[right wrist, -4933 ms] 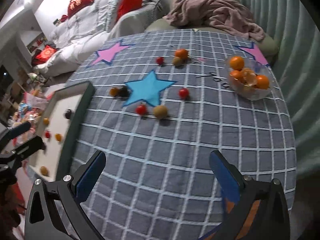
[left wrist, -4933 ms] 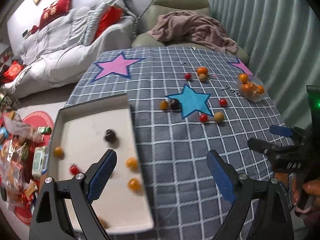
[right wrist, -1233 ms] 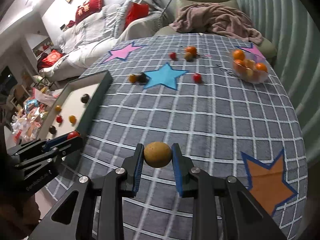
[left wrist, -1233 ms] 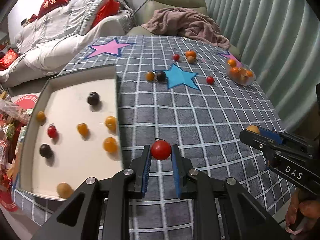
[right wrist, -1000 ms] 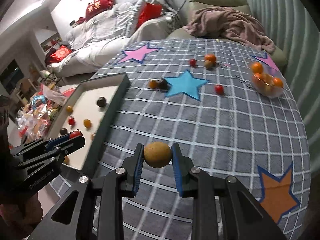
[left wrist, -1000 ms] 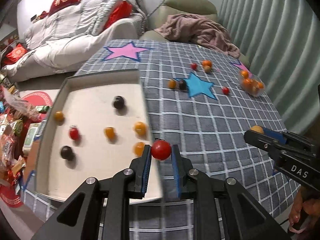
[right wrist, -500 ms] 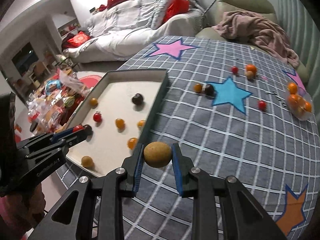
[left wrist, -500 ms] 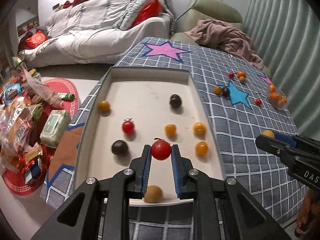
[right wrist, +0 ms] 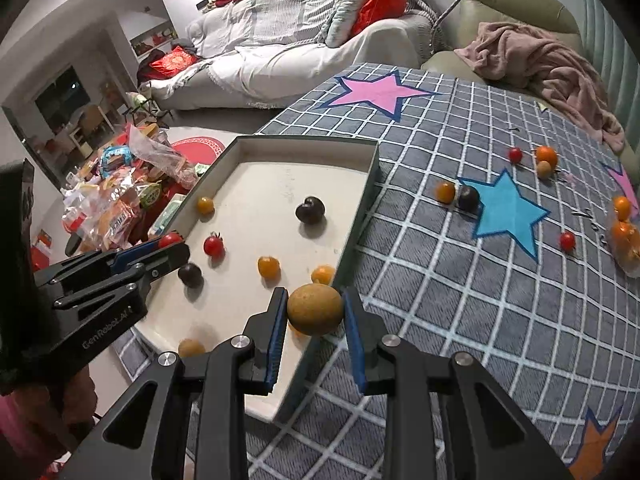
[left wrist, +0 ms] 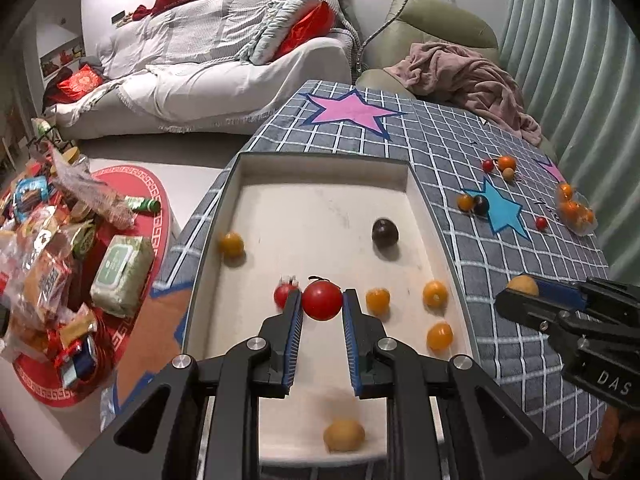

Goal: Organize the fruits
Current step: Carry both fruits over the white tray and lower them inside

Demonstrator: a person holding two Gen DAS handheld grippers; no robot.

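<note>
Left gripper (left wrist: 322, 307) clamps tomato (left wrist: 322, 301); right gripper (right wrist: 315, 312) clamps longan (right wrist: 315, 309).

Red cherry tomato (left wrist: 322, 301), round, glossy, held above the white tray (left wrist: 320, 200) near its middle. Tan-brown round fruit (right wrist: 315, 309), matte, held over the tray's right edge near the front corner. In tray: dark plum (left wrist: 385, 233) toward the far right corner, orange fruits (left wrist: 435, 294) along the right edge, second red tomato (left wrist: 283, 294) mid-tray, tan fruit (left wrist: 344, 435) at the front edge.
</note>
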